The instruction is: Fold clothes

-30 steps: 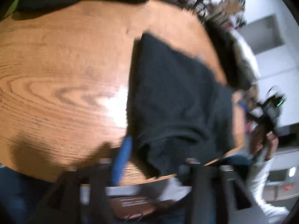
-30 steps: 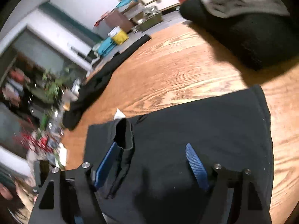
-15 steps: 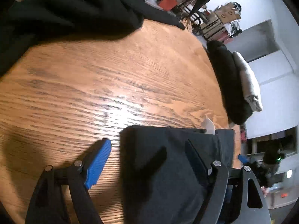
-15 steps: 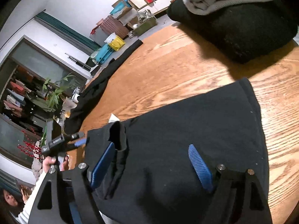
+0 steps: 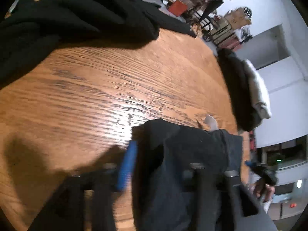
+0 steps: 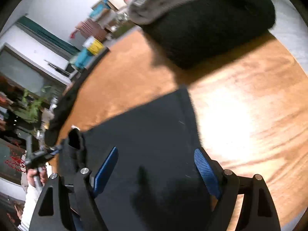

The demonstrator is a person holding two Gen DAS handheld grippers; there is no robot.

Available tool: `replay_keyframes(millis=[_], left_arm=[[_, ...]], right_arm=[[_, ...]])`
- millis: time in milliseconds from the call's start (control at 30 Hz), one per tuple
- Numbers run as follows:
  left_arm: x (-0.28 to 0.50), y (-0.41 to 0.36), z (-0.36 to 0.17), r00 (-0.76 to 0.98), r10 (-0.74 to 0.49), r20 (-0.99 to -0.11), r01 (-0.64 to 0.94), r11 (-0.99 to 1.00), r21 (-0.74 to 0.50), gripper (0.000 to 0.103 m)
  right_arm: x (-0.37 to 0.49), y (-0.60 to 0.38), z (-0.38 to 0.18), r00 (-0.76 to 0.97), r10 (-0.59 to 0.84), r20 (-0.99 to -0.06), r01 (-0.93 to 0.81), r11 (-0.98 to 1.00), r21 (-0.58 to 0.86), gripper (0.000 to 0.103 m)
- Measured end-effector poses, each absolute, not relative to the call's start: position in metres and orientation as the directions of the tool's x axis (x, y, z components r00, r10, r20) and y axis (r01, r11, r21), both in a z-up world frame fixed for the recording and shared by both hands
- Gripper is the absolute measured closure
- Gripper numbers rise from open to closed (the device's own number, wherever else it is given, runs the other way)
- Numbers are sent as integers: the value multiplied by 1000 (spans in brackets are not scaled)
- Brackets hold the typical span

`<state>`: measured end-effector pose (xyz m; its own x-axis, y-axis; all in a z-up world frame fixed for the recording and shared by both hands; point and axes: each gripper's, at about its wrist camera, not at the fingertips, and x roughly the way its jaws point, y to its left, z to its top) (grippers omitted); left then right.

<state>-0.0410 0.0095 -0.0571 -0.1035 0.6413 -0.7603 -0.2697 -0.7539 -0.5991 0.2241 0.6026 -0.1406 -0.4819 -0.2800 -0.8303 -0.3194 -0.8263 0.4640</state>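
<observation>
The left claw point(image 5: 159, 165) is closing around the dark folded cloth's point(image 5: 192, 154) edge. The spread right claw point(image 6: 157, 165) stands over it; only the left view shows the black heap point(image 5: 77, 15) beyond.

a round wooden table point(image 5: 100, 88) fills the left wrist view; beyond its rim at one o'clock stand dark chairs point(image 5: 211, 3) and cardboard boxes point(image 5: 238, 16). from the right wrist, a yellow bin point(image 6: 94, 47) at ten o'clock, a leafy plant point(image 6: 33, 104) at nine
</observation>
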Motion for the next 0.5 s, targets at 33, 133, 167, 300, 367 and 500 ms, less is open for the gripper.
replay_keyframes(millis=[33,133,167,300,367,500], left_arm=[[-39,3,-55,-100,674,-732,-265,-727,-634,28],[-33,-4,-52,-75,747,-661,-253,-655,-712,27],[-31,-1,-51,-63,760,-647,-259,-638,-725,27],[-19,27,-46,-6,787,-617,-327,-585,-742,27],[-12,32,-43,23,791,-612,-350,-567,-746,27],[3,51,-36,79,783,-617,-411,-538,-736,27]], right_arm=[[225,607,-145,-457,-286,-842,-327,-826,458,19],[232,624,-154,-383,-283,-879,-352,-836,422,19],[233,627,-155,-370,-281,-885,-358,-836,416,19],[237,644,-164,-316,-318,-894,-388,-816,428,20],[238,644,-166,-312,-328,-892,-390,-812,435,25],[237,633,-166,-323,-314,-893,-384,-819,427,38]])
